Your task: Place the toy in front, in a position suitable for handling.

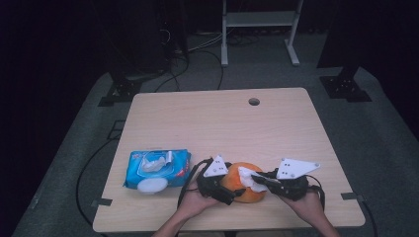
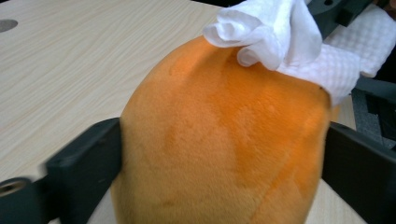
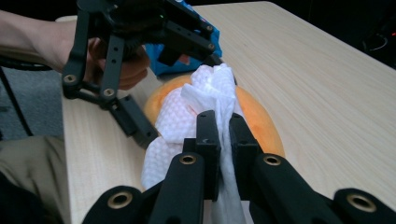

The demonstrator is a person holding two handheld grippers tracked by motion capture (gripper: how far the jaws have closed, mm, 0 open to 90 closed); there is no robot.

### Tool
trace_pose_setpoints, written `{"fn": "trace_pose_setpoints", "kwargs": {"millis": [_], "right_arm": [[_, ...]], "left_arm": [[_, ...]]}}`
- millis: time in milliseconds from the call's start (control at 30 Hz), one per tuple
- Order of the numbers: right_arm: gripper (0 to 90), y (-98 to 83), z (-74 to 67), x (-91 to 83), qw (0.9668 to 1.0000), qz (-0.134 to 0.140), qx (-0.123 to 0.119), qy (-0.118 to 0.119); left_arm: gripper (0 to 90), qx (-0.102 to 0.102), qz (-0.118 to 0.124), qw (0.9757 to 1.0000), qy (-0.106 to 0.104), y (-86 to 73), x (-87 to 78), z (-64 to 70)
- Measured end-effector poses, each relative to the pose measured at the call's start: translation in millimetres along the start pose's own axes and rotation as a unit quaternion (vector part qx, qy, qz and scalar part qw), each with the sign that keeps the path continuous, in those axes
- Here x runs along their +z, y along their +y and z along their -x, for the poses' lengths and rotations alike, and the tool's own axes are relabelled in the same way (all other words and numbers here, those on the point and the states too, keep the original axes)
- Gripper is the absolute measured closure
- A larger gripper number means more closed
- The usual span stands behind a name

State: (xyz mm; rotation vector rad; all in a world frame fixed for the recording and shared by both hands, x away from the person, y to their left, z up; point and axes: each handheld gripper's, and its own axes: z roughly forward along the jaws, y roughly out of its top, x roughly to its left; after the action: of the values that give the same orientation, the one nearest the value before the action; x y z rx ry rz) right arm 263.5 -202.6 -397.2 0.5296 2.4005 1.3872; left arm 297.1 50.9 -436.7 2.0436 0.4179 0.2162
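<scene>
An orange plush ball (image 1: 245,190) sits on the near edge of the table (image 1: 222,123), between the person's two hands. A white wipe (image 1: 249,178) lies bunched on its top, toward the right side.

The left gripper (image 1: 228,190) comes in from the near left, and its two black jaws stand wide apart on either side of the ball; in the left gripper view the soft orange surface bulges between them and touches both, so the ball is clasped across its width. The wipe (image 2: 299,42) shows crumpled at the far upper right of that view.

The right gripper (image 1: 262,180) reaches in from the near right. Its jaws are pinched together on a fold of the wipe (image 3: 205,107), which drapes over the ball (image 3: 259,123) and hangs down between the jaws in the right gripper view. The left gripper (image 3: 140,112) shows beyond, at the ball's far side there.

To the left of the ball, near the left gripper, lies a blue pack of wipes (image 1: 157,170) with its flap open. A small round hole (image 1: 254,101) is in the table's far part.
</scene>
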Motion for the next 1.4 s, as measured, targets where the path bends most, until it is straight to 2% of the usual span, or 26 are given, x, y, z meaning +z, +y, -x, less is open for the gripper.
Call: {"fn": "trace_pose_setpoints", "kwargs": {"millis": [67, 100, 167, 267, 300, 333, 400, 467, 533, 600, 667, 700, 733, 867, 967, 1067, 1133, 1167, 1233, 1300, 1333, 1400], "right_arm": [[84.9, -1.9, 5.0, -1.5, 1.0, 0.001, 0.009, 0.003], [84.9, -4.1, 9.3, -3.2, 0.9997, 0.002, 0.023, 0.008], [84.9, -10.7, 18.5, -6.7, 0.9988, 0.004, 0.048, 0.006], [85.0, -21.5, 31.5, -12.2, 0.9966, -0.014, 0.079, -0.02], [84.9, -22.6, 32.9, -13.5, 0.9962, -0.01, 0.085, -0.02], [84.9, -21.8, 33.1, -15.7, 0.9954, 0.006, 0.095, -0.011], [84.9, -15.3, 28.9, -16.9, 0.9955, 0.03, 0.09, 0.004], [84.9, -9.6, 23.5, -14.7, 0.996, 0.035, 0.081, 0.014], [84.8, -9.8, 20.9, -9.2, 0.9975, 0.019, 0.067, 0.013], [84.8, -18.0, 26.3, -6.6, 0.9964, 0.008, 0.083, 0.015], [84.9, -23.6, 32.5, -7.1, 0.9954, -0.009, 0.095, 0.002], [84.9, -25.9, 35.4, -7.6, 0.9944, -0.013, 0.105, -0.001], [84.8, -26.2, 36.7, -9.3, 0.9933, -0.004, 0.115, 0.003], [84.7, -11.6, 29.2, -9.8, 0.9945, 0.034, 0.097, 0.018], [84.7, -9.5, 25.3, -1.9, 0.9962, 0.016, 0.083, 0.02], [84.7, -18.8, 31.0, -2.6, 0.9941, 0.009, 0.104, 0.029], [84.7, -23.8, 34.5, -5.2, 0.9927, -0.001, 0.117, 0.03], [84.8, -26.0, 35.0, -6.4, 0.992, -0.004, 0.123, 0.03], [84.7, -27.4, 35.3, -7.7, 0.9921, -0.009, 0.122, 0.025], [84.8, -24.4, 34.7, -9.8, 0.9926, -0.013, 0.12, 0.014], [84.7, -20.0, 31.4, -12.6, 0.994, 0.0, 0.109, 0.008], [84.7, -9.4, 24.1, -14.7, 0.9956, 0.026, 0.089, 0.019]], "left_arm": [[24.1, 0.021, 0.005, 0.9997, 0.007, -0.9, -2.7, 2.3], [26.4, 0.025, 0.009, 0.9996, 0.012, -1.3, -3.0, 3.7], [27.4, 0.022, 0.011, 0.9996, 0.016, -2.2, -3.8, 3.4], [27.8, 0.011, 0.017, 0.9996, 0.018, -3.4, -4.7, 1.8], [28.0, 0.01, 0.018, 0.9996, 0.019, -3.4, -4.6, 1.6], [28.4, 0.012, 0.019, 0.9995, 0.021, -3.3, -4.4, 1.8], [28.9, 0.013, 0.023, 0.9993, 0.026, -3.0, -3.2, 3.4], [29.1, 0.014, 0.025, 0.999, 0.035, -3.4, -3.4, 4.2], [29.5, 0.01, 0.029, 0.9984, 0.048, -5.0, -5.4, 3.4], [29.5, 0.004, 0.032, 0.9982, 0.051, -6.3, -7.0, 0.9], [29.4, 0.002, 0.032, 0.9979, 0.056, -6.5, -8.1, -0.5], [29.3, 0.0, 0.033, 0.9979, 0.056, -6.5, -8.2, -1.0], [29.2, -0.001, 0.034, 0.9979, 0.056, -6.6, -7.9, -0.9], [28.4, 0.009, 0.037, 0.9977, 0.057, -5.5, -4.1, 3.9], [26.7, 0.021, 0.031, 0.9977, 0.056, -5.4, -3.6, 6.4], [21.8, 0.022, 0.028, 0.9982, 0.048, -5.7, -4.3, 6.6], [13.1, 0.02, 0.027, 0.999, 0.03, -4.9, -5.7, 5.5], [11.7, 0.015, 0.027, 0.9992, 0.025, -4.4, -7.2, 4.5], [12.4, 0.009, 0.03, 0.9993, 0.023, -4.0, -8.3, 3.4], [19.4, 0.019, 0.03, 0.9989, 0.031, -4.8, -9.2, 4.4], [23.2, 0.022, 0.03, 0.9988, 0.033, -4.7, -9.1, 5.1], [25.9, 0.03, 0.037, 0.9981, 0.038, -4.2, -8.1, 8.4]]}}
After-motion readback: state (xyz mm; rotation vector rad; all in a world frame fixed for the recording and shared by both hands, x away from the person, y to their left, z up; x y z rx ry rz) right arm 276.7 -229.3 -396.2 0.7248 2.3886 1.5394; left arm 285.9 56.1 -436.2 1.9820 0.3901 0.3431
